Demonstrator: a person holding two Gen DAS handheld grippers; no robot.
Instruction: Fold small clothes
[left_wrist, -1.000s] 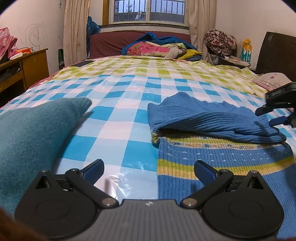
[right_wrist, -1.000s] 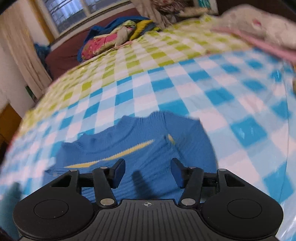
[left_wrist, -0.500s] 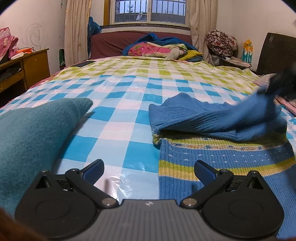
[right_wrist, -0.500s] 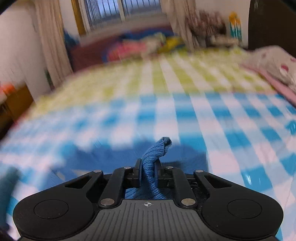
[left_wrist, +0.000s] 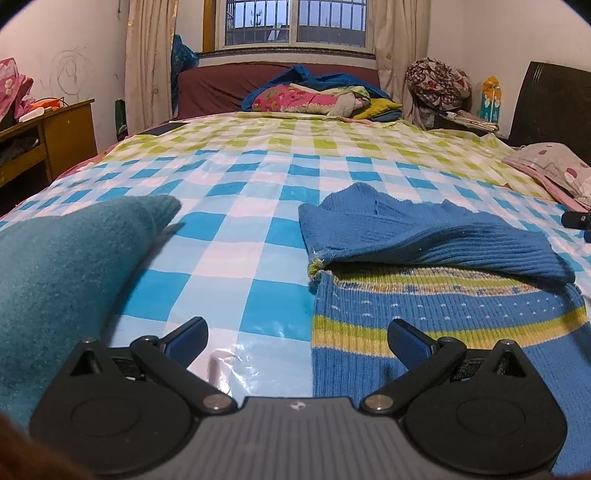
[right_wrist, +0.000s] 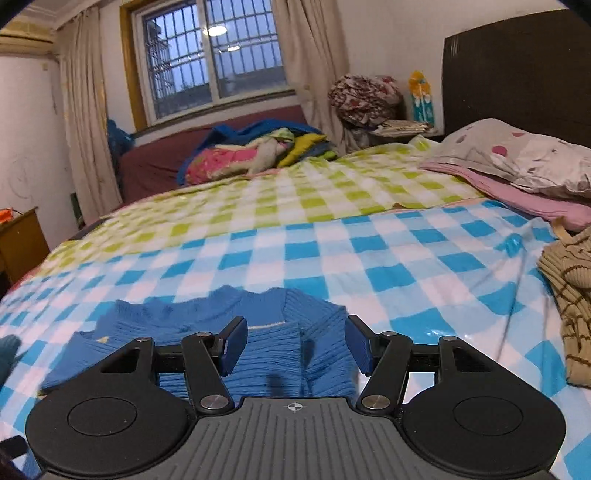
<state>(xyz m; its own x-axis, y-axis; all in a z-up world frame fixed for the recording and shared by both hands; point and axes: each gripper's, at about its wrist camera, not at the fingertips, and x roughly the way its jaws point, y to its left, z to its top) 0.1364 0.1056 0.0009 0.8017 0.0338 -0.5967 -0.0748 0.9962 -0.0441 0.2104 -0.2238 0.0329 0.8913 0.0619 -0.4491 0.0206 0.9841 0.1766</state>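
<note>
Surface: checked bed cover (left_wrist: 236, 192) in a bedroom.
Sweater: blue sweater (left_wrist: 424, 280) lies on it, sleeve folded across the chest.
Left gripper (left_wrist: 297, 339): jaws spread, empty.
Right gripper (right_wrist: 295, 343): jaws just opened, clear of the knit.
Risk: the loose sleeve may slide back; the glossy cover gives little hold.

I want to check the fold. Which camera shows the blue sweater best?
The left wrist view: the blue sweater shows its striped body and the part folded over it. The right wrist view shows only plain blue folds behind the open tongs.
</note>
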